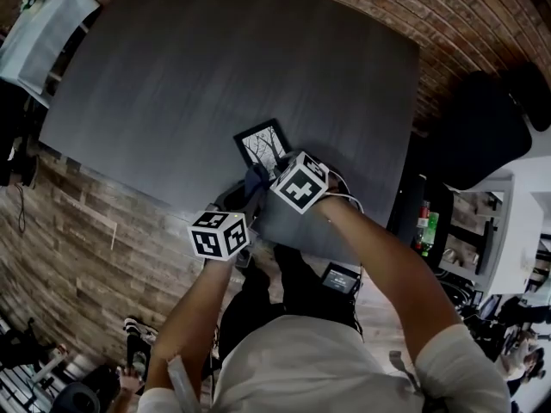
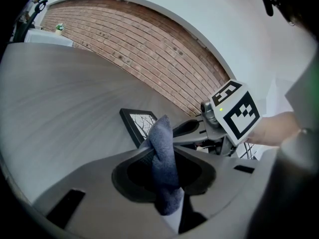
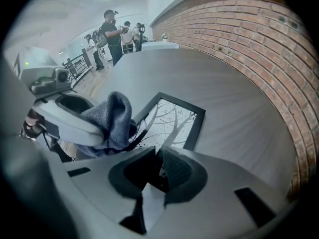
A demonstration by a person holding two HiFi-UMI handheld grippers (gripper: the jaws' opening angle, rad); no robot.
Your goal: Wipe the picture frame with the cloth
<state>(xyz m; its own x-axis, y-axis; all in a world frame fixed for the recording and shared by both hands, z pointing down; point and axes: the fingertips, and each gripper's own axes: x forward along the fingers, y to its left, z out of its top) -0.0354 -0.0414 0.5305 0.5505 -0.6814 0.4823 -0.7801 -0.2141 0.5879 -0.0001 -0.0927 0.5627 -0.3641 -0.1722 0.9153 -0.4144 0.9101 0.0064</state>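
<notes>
A small black picture frame [image 1: 263, 142] with a tree print lies on the dark grey table [image 1: 215, 67], near its front edge. My right gripper [image 3: 160, 164] is shut on the frame's [image 3: 175, 122] near edge and points steeply down. My left gripper [image 2: 163, 157] is shut on a bunched blue-grey cloth [image 2: 160, 133], which sticks out past the jaws. The cloth [image 3: 112, 114] sits at the frame's near left corner, over its edge. In the head view the cloth [image 1: 256, 180] shows between the two marker cubes. The frame [image 2: 138, 123] lies just beyond the cloth in the left gripper view.
A black chair [image 1: 486, 127] stands off the table's right side. A white table [image 1: 43, 33] is at the far left. Brick floor surrounds the table. Several people [image 3: 112, 29] stand far off in the right gripper view.
</notes>
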